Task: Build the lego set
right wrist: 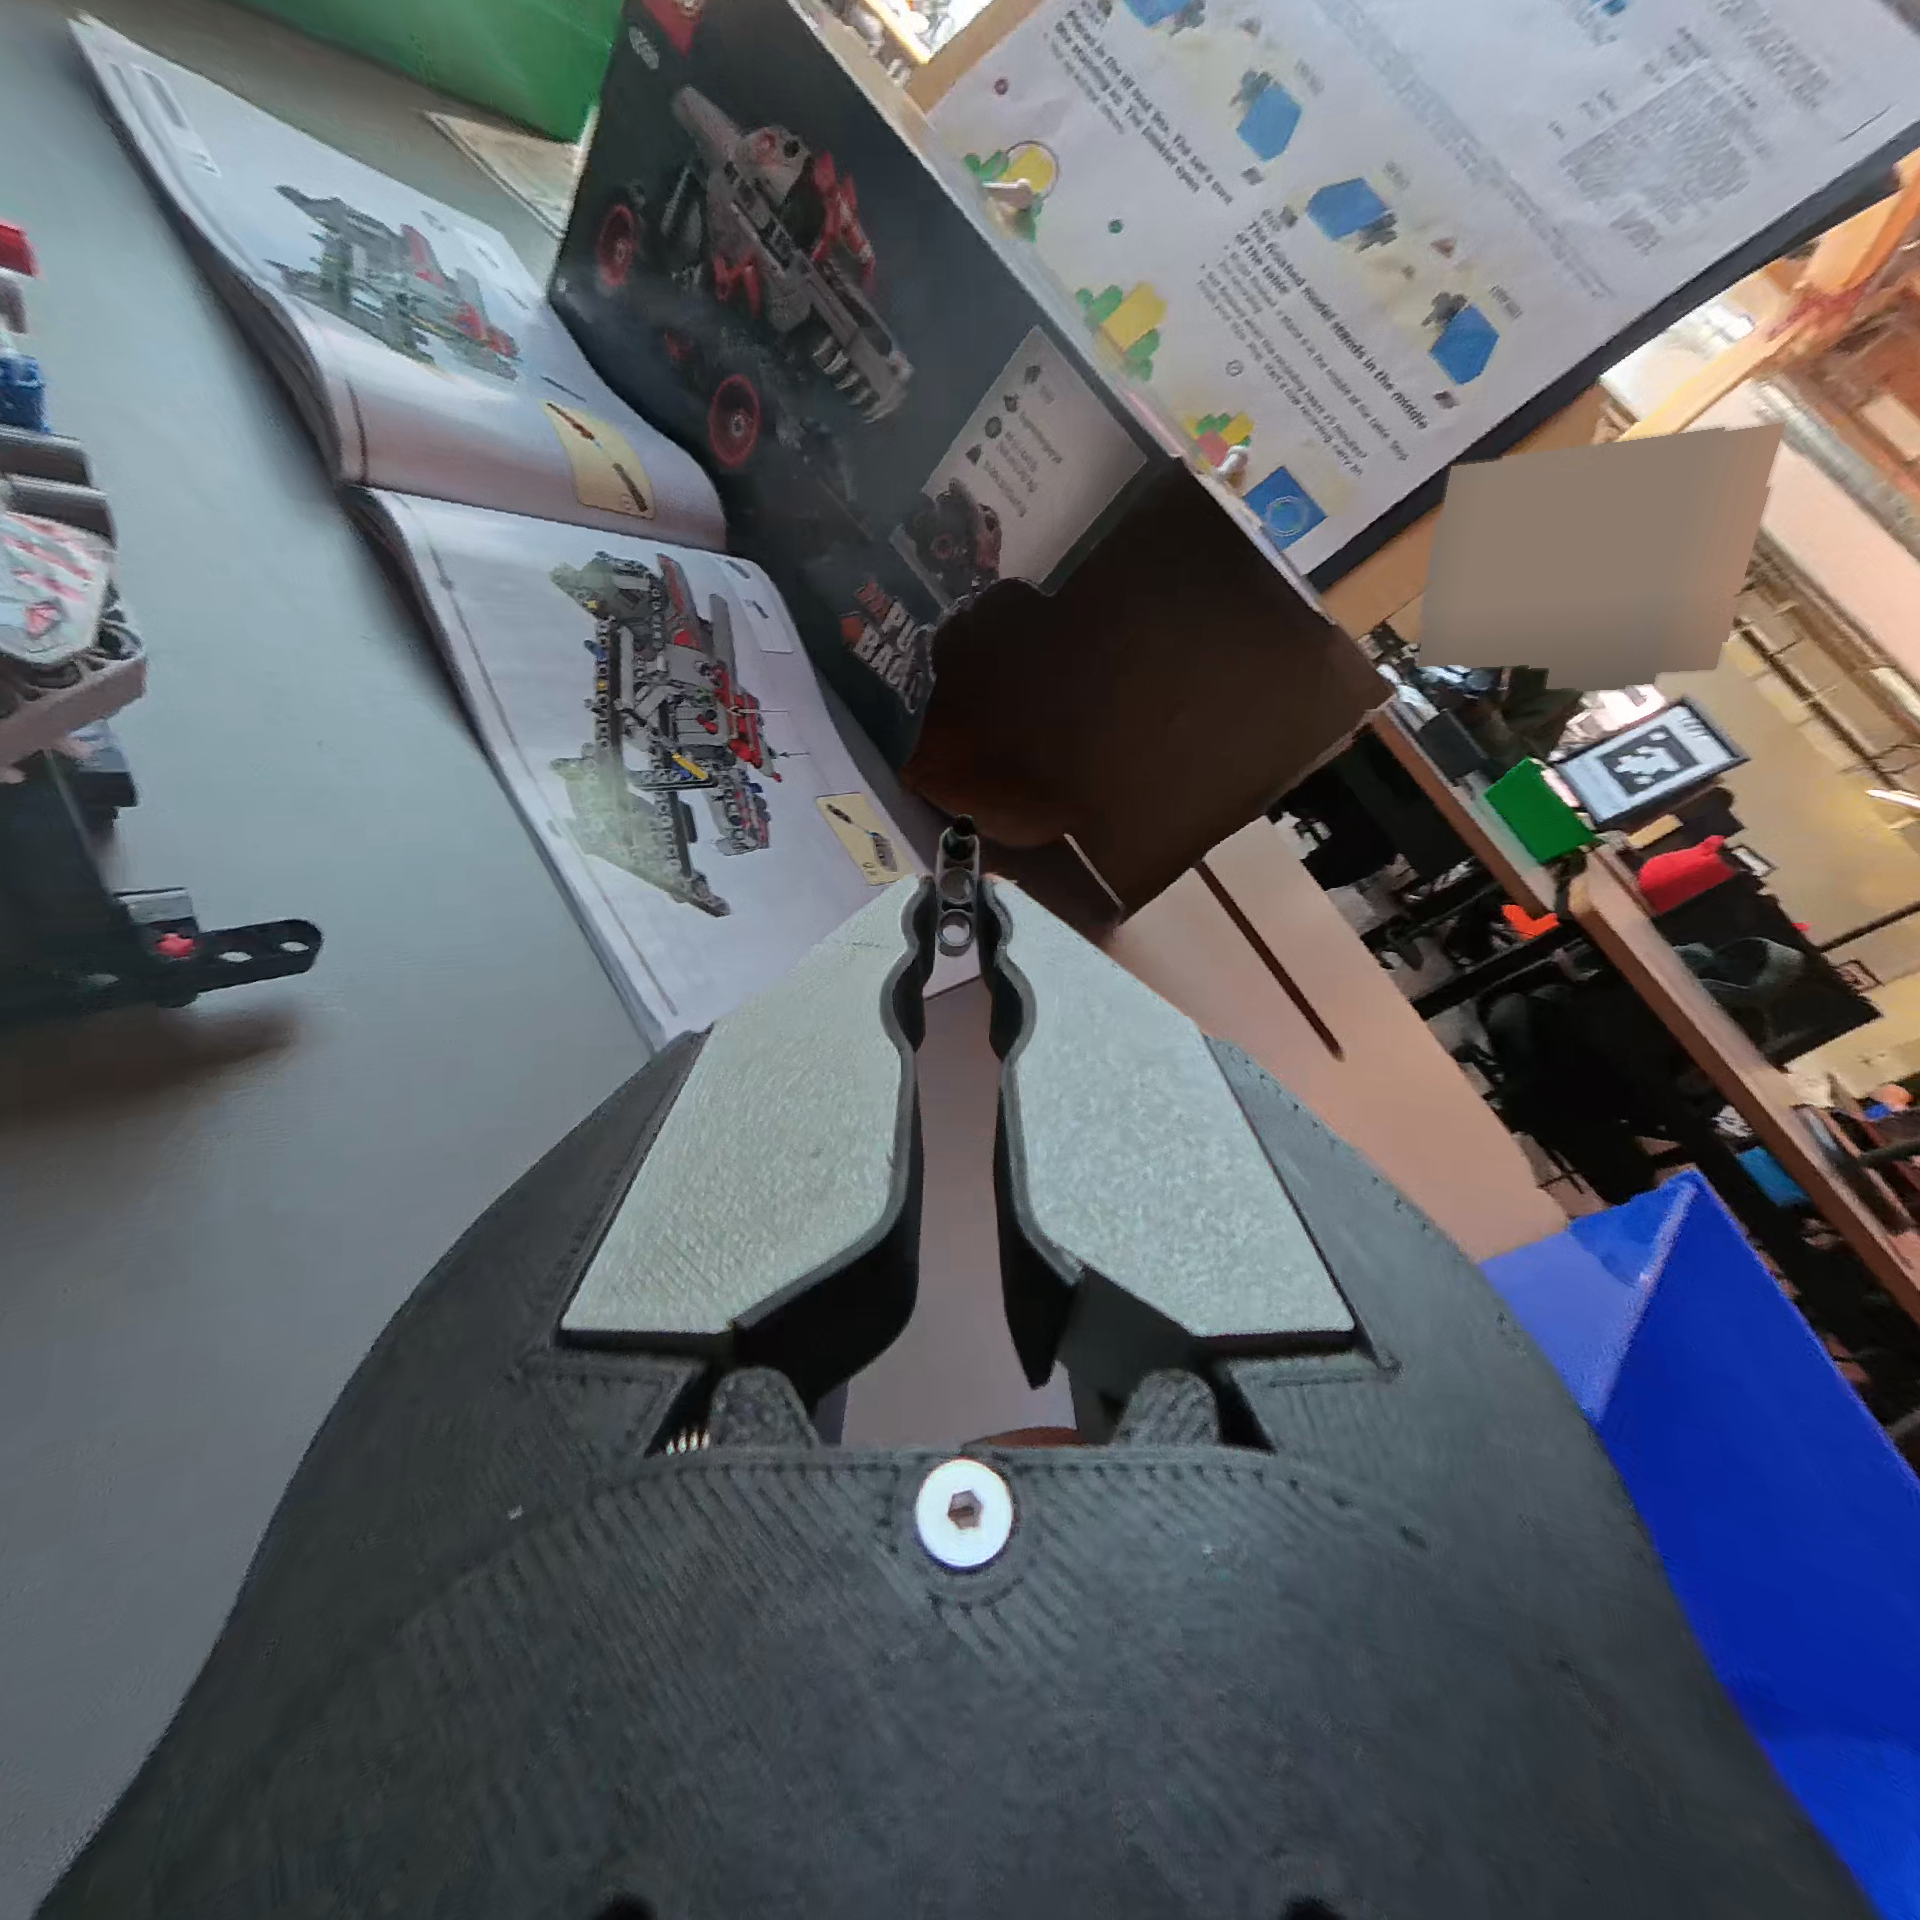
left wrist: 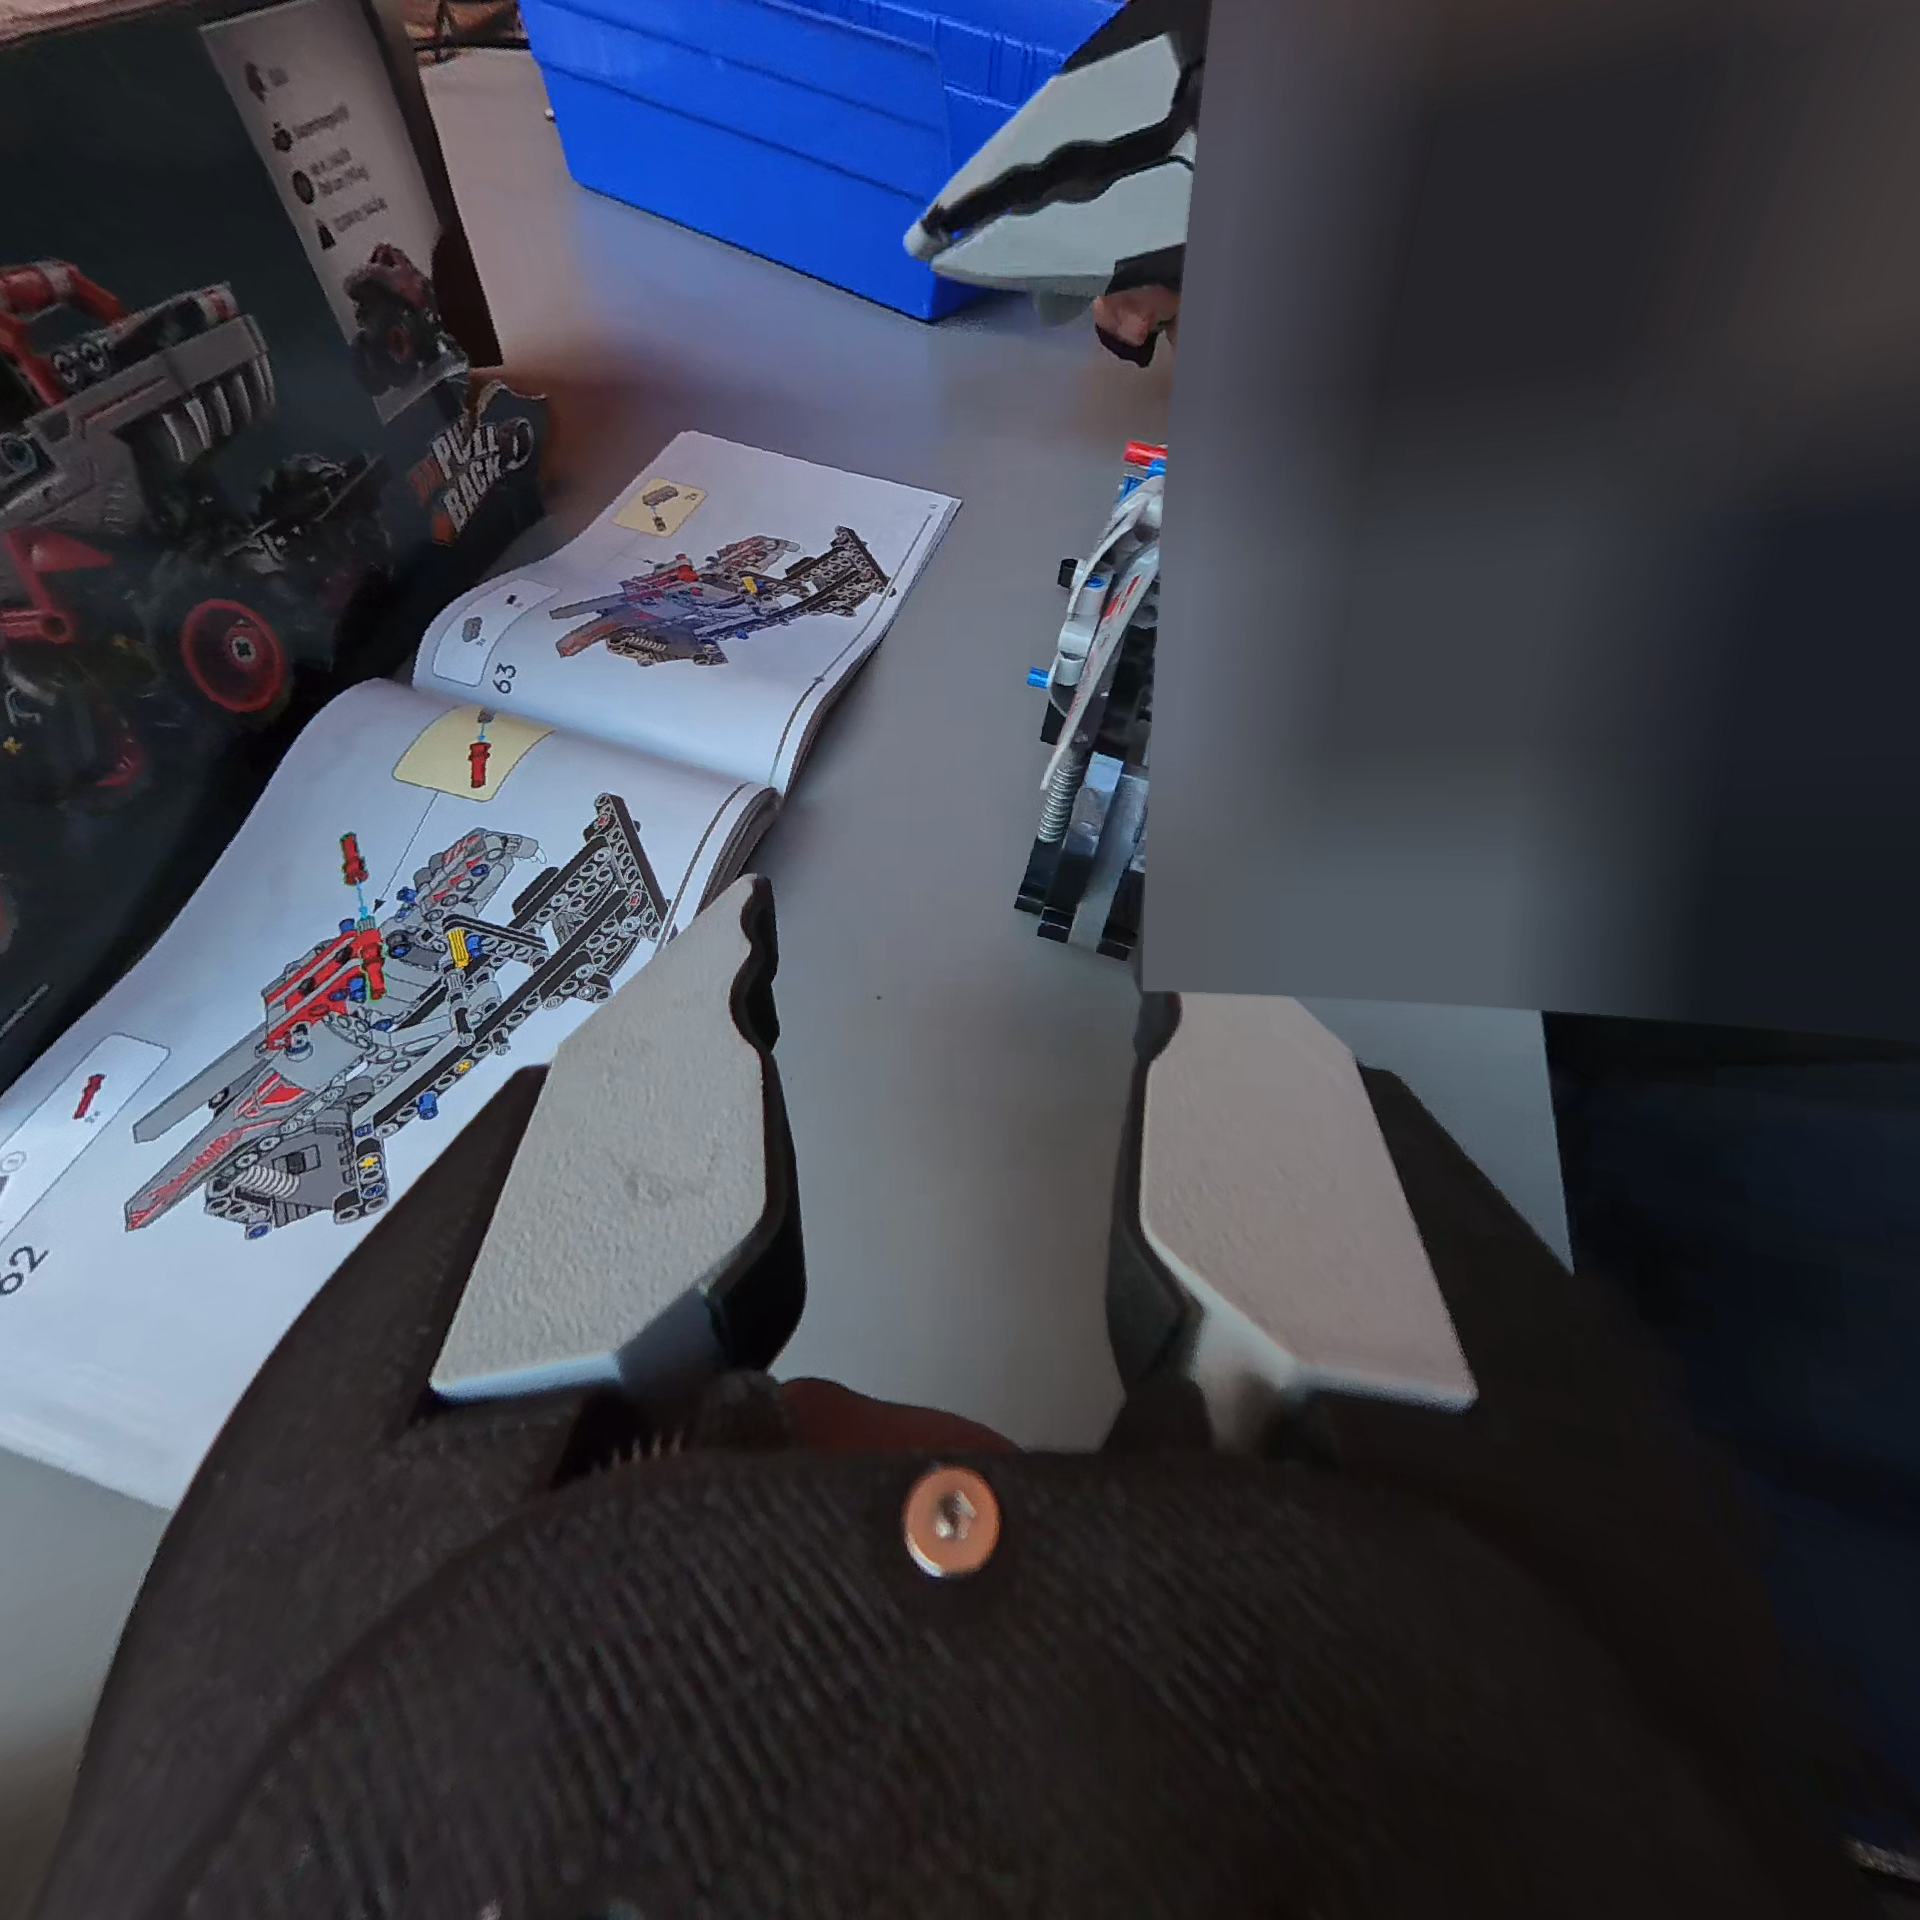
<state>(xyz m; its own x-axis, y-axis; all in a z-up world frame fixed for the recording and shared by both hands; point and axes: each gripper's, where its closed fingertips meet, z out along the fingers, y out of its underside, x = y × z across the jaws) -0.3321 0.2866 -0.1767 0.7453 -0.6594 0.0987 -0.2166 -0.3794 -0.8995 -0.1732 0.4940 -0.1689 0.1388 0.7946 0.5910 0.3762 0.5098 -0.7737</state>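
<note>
Jaws of the left gripper [left wrist: 951, 997] are seen spread wide over bare grey surface [left wrist: 935, 1143], with nothing between them. Right gripper [right wrist: 958, 904] is seen with jaws drawn in on a small dark grey lego beam piece [right wrist: 956, 902], pinched at the fingertips, a black pin end standing out at its far tip.

Partly built lego model [left wrist: 1096, 717] is noted on the surface ahead of the left gripper, slightly right; its grey panels, blue pins, spring and black beams are visible, the rest being hidden by a blurred patch. In the right wrist view the model [right wrist: 62, 623] is found at the left edge, a black beam reaching out toward the booklet.

Instruction booklet [left wrist: 416, 935] lies open on the surface, left of the model and well apart from it. Set box [left wrist: 187, 468] stands just beyond the booklet, at far left. Blue bin [left wrist: 769, 135] is placed at the far side of the surface; the right gripper [left wrist: 1049, 208] is seen in front of it. A printed sheet [right wrist: 1403, 208] is visible above the box in the right wrist view.
</note>
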